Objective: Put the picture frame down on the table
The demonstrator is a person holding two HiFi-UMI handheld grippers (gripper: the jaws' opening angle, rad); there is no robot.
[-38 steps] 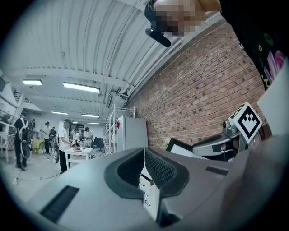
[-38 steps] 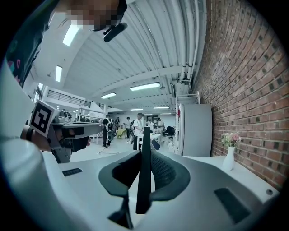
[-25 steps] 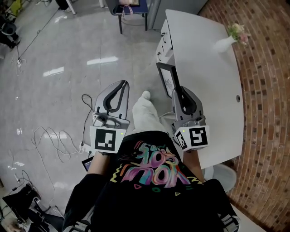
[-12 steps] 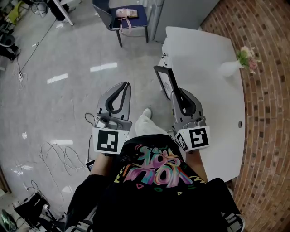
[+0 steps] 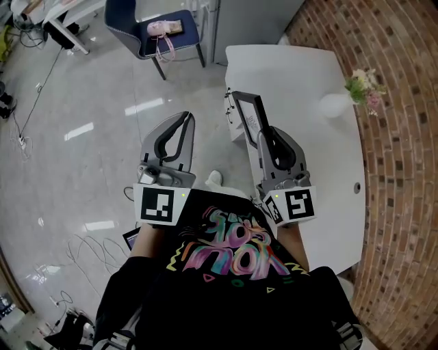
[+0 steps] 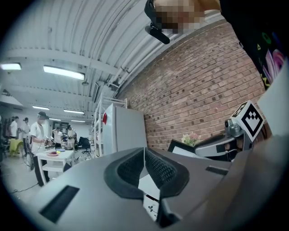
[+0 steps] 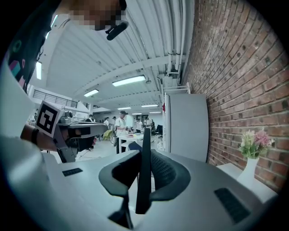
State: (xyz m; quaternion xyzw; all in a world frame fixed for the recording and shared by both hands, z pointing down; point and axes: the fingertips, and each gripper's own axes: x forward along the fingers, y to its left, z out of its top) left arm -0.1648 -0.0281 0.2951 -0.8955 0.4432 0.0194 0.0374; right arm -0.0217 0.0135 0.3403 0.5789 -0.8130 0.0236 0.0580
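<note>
The picture frame (image 5: pixel 249 117) is black-edged with a pale sheet inside. It stands upright in the air over the left edge of the white table (image 5: pixel 301 75). My right gripper (image 5: pixel 267 134) is shut on its near edge. In the right gripper view the frame (image 7: pixel 144 167) shows edge-on as a dark strip clamped between the pads. My left gripper (image 5: pixel 183 122) hangs over the floor left of the frame, shut with nothing in it (image 6: pixel 144 151). The frame (image 6: pixel 179 147) also shows in the left gripper view, beside the right gripper (image 6: pixel 226 143).
A white vase of flowers (image 5: pixel 345 99) stands at the table's far right, by the brick wall (image 5: pixel 404 137). A grey cabinet (image 5: pixel 253 20) is beyond the table and a blue chair (image 5: pixel 161 31) on the floor. People stand at a distant table (image 7: pixel 124 128).
The person has stepped closer to the table, which now lies nearer under the grippers. The frame stays held in the right gripper. Both grippers keep their spacing.
</note>
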